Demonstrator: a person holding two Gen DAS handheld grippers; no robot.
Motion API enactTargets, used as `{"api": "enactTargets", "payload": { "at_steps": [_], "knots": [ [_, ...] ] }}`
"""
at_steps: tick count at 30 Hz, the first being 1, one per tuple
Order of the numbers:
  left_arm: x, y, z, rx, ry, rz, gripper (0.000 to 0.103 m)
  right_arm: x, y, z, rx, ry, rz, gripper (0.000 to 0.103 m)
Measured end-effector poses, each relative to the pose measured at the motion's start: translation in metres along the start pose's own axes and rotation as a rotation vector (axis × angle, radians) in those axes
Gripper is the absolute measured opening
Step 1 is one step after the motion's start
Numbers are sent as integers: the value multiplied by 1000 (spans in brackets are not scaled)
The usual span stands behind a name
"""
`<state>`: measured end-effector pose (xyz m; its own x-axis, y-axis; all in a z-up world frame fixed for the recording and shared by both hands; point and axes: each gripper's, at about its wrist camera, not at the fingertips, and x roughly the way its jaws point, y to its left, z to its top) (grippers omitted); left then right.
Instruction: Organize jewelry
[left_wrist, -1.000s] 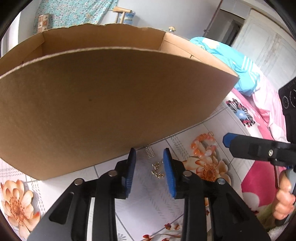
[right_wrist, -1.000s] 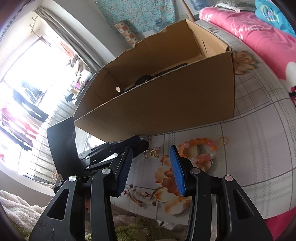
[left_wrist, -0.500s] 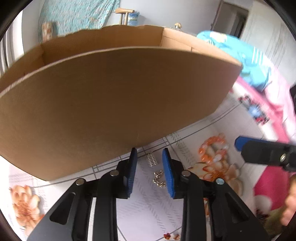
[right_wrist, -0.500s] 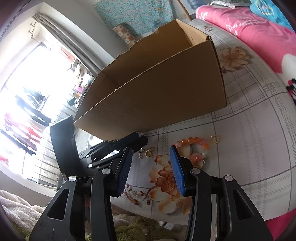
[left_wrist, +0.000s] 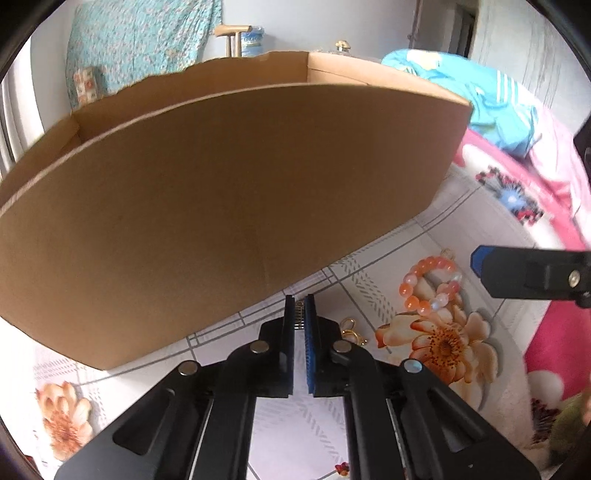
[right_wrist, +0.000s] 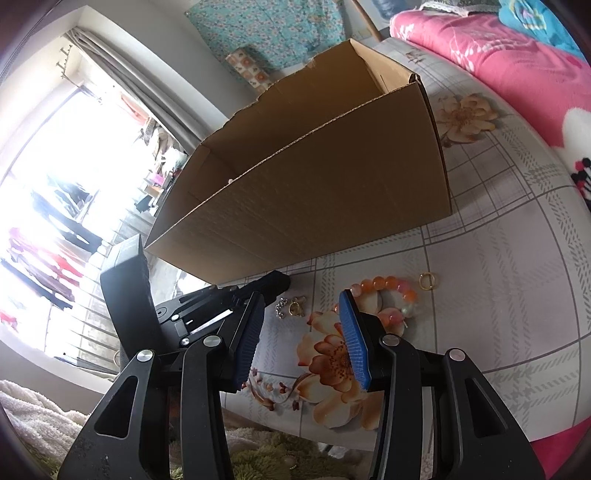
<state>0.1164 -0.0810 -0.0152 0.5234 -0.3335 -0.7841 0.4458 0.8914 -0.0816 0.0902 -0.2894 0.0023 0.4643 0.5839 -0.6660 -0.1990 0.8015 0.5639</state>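
A: Box finish?
B: The cardboard box (right_wrist: 317, 192) is matt brown paperboard. The floral tablecloth (right_wrist: 509, 280) looks smooth, with slight sheen.

A: Jewelry?
B: The bead bracelet (left_wrist: 428, 284) is glossy, translucent. The gold ring (right_wrist: 427, 281) is shiny metal.

Place: home bedroom
Evidence: pink floral bedding (right_wrist: 491, 55); grey curtain (right_wrist: 122, 70); laundry hanging outside window (right_wrist: 40, 254); floral tablecloth (right_wrist: 498, 295)

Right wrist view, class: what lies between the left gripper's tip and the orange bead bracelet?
In the right wrist view, a small silver chain and a gold ring lie between the left gripper and bracelet.
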Motion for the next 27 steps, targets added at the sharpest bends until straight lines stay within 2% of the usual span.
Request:
{"api": "enactTargets", "payload": {
  "at_steps": [8, 18, 21, 27],
  "knots": [
    [-16, 35, -10, -131, -26, -84, 4, 7, 10, 2, -25, 13, -20, 42],
    [-36, 61, -31, -203, -63, -82, 4, 43, 47, 1, -167, 86, -67, 42],
    [-37, 63, -35, -206, -70, -82, 4, 60, 60, -3, -221, 116, -74, 38],
    [-35, 67, -38, -211, -72, -102, 4, 89, 72, -7, -314, 119, -225, 32]
  ]
}}
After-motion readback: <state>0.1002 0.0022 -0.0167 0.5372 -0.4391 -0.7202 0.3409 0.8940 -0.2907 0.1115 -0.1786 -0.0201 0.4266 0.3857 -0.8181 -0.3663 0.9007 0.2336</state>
